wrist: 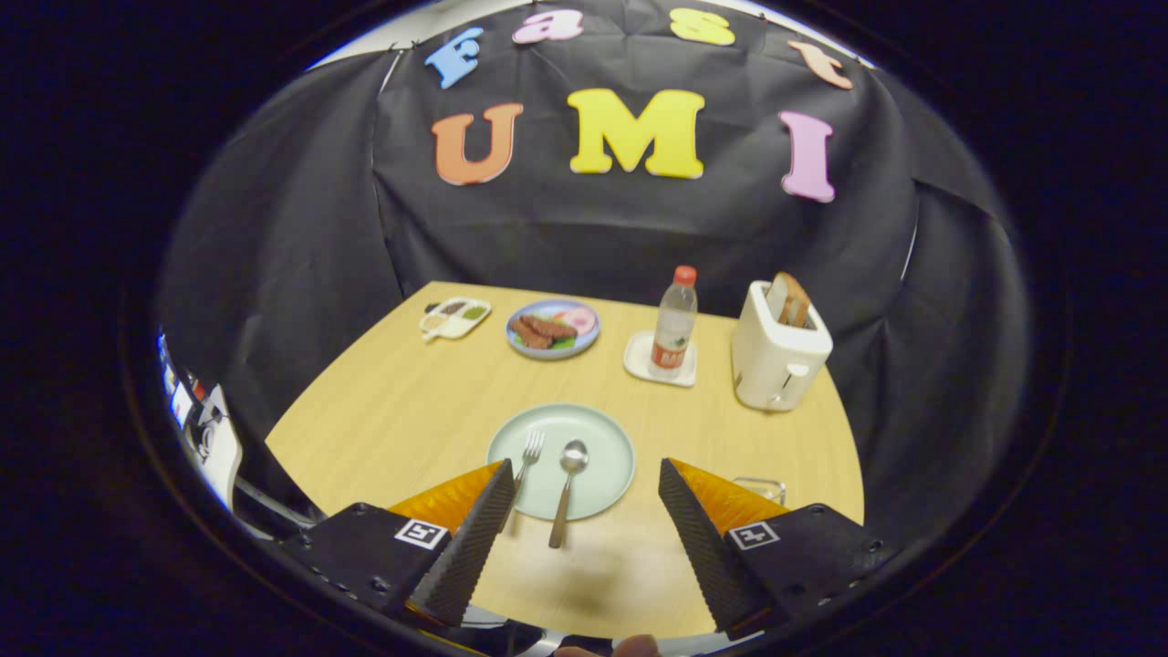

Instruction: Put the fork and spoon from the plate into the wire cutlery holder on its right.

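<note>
**Lining up on the cutlery before the first pick**

Wooden tabletop under black cloth walls, and I am holding my gripper above its near edge with the fingers spread wide and nothing between them. Just ahead of the fingers sits the pale green plate. The fork lies on its left half, tines pointing away from me, with its handle running under my left finger. The spoon lies just beside it, bowl on the plate and handle sticking out over the rim towards me. The two are close but apart.

The wire cutlery holder shows as a thin rim just past my right finger, near the plate; most of it is hidden, so I cannot tell its shape.

Further back stand a white toaster, a water bottle on a small white tray, a blue plate of food and a small sauce dish, all well apart from my work.

I judge nothing is picked yet. My plan: take the spoon first, since its handle overhangs the rim and leaves room for a finger on each side. I should come down square across the handle, close gently so it does not skid, and keep clear of the fork
</note>
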`<state>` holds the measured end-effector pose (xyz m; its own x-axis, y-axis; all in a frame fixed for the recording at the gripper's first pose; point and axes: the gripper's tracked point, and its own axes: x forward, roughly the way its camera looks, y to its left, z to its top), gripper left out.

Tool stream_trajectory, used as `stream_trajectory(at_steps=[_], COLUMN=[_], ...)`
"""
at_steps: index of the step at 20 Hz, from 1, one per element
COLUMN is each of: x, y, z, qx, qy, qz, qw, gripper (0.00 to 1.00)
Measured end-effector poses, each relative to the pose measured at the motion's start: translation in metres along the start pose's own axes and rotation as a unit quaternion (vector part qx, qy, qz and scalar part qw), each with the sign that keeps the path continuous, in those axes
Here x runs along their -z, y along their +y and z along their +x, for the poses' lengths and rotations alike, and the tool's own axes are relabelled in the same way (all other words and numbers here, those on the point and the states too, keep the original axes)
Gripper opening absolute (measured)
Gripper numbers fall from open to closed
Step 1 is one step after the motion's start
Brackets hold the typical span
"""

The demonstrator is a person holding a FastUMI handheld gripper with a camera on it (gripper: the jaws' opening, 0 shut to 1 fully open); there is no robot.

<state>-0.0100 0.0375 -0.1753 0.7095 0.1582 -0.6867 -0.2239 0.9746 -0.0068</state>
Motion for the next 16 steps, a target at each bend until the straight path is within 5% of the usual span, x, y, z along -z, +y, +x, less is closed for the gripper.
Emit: stream_trajectory(at_steps=[8, 16], x=[0.096, 0.121], y=[0.017, 0.011], z=[0.079, 0.126], qx=[-0.021, 0.002], qy=[0.241, 0.304], qz=[0.068, 0.046], qw=[0.968, 0.951], gripper=[0.97, 0.90])
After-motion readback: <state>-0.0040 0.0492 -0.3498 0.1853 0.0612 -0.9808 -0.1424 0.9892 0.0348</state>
